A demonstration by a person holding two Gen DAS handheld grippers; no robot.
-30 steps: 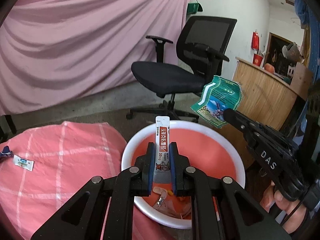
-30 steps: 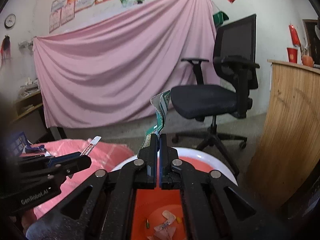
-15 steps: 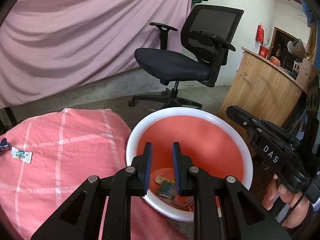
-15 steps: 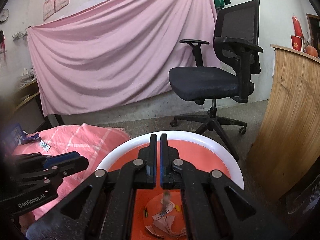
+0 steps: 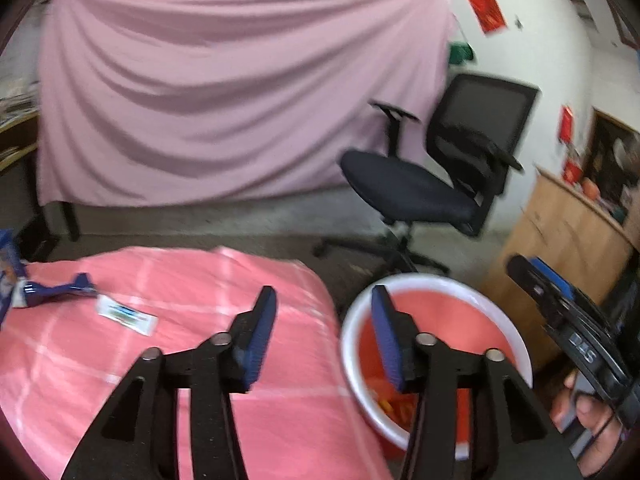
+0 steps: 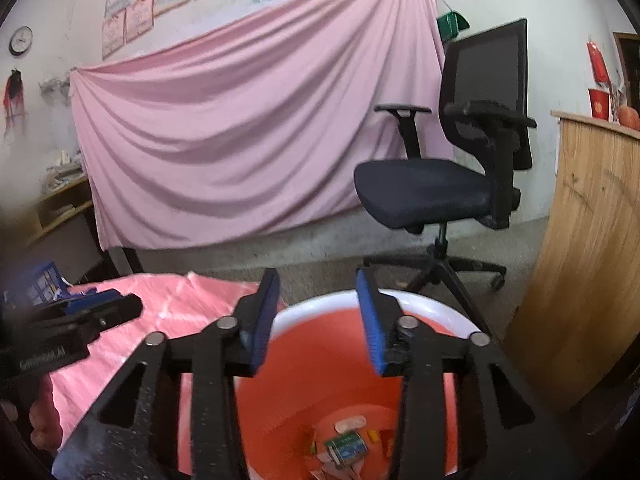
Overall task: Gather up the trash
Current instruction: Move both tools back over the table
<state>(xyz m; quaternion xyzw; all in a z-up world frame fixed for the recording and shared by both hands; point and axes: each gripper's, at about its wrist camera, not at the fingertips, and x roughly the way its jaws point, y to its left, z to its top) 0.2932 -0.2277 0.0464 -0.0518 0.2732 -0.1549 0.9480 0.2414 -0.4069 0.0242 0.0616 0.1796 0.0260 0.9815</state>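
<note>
A red trash bin with a white rim (image 6: 436, 312) stands on the floor beside the pink-clothed table; it also shows in the left wrist view (image 5: 448, 284). A green packet (image 6: 347, 447) and other scraps lie at its bottom. My right gripper (image 6: 317, 290) is open and empty above the bin. My left gripper (image 5: 323, 304) is open and empty over the table's right edge. A white sachet (image 5: 127, 315) and a blue wrapper (image 5: 52, 292) lie on the table at far left. The right gripper also shows in the left wrist view (image 5: 568, 316).
A pink checked cloth (image 5: 180, 360) covers the table. A black office chair (image 6: 452, 184) stands behind the bin. A wooden counter (image 6: 592, 248) is close on the right. A pink sheet (image 6: 248, 132) hangs on the back wall. A blue box (image 6: 40, 284) sits far left.
Both grippers let their packets fall into the bin and opened wide. My left gripper has swung left toward the table, bringing the sachet and blue wrapper closer.
</note>
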